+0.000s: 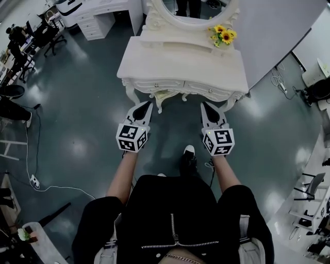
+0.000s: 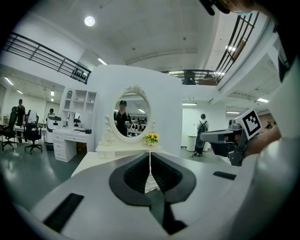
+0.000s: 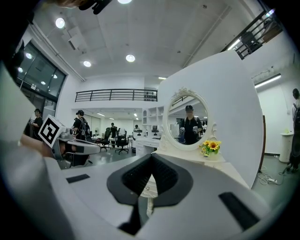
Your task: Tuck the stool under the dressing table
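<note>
The white dressing table [image 1: 180, 62] with its oval mirror [image 1: 191, 10] and sunflowers [image 1: 223, 35] stands straight ahead. A pale seat edge, the stool [image 1: 164, 96], shows under the table's front between the carved legs; the rest of it is hidden. My left gripper [image 1: 149, 104] hovers just short of the table's front left, jaws together and empty. My right gripper [image 1: 203, 105] is level with it at the front right, also closed on nothing. In the left gripper view the left gripper [image 2: 150, 154] points at the table [image 2: 117, 152]. The right gripper [image 3: 151, 157] faces it too.
A white partition wall [image 1: 273, 31] backs the table on the right. A white drawer desk [image 1: 98, 18] and office chairs [image 1: 49, 36] stand at the back left. A cable [image 1: 36, 180] lies on the grey floor to the left. My shoe [image 1: 188, 157] stands between the grippers.
</note>
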Action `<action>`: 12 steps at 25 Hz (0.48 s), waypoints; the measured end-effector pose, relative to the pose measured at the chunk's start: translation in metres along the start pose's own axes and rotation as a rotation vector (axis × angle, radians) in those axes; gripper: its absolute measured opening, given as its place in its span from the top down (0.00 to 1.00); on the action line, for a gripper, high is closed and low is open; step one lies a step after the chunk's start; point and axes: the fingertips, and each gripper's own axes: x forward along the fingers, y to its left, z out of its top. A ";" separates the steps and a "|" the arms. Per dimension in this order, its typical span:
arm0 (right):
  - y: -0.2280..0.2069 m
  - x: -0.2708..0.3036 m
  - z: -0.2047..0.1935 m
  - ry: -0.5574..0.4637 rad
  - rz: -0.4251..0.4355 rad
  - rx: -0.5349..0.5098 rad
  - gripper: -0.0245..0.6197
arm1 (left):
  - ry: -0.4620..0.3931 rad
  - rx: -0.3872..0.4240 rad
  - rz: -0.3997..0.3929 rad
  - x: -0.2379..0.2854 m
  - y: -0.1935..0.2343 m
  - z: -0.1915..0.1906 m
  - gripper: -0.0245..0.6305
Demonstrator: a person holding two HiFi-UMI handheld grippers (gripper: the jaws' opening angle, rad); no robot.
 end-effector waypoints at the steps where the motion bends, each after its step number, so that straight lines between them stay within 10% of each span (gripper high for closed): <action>1: -0.001 0.000 -0.001 0.001 -0.001 0.001 0.95 | 0.001 0.000 -0.001 0.001 0.000 -0.001 0.93; 12: 0.001 0.002 -0.004 0.009 0.004 0.000 0.95 | 0.009 -0.013 0.002 0.000 0.000 -0.007 0.93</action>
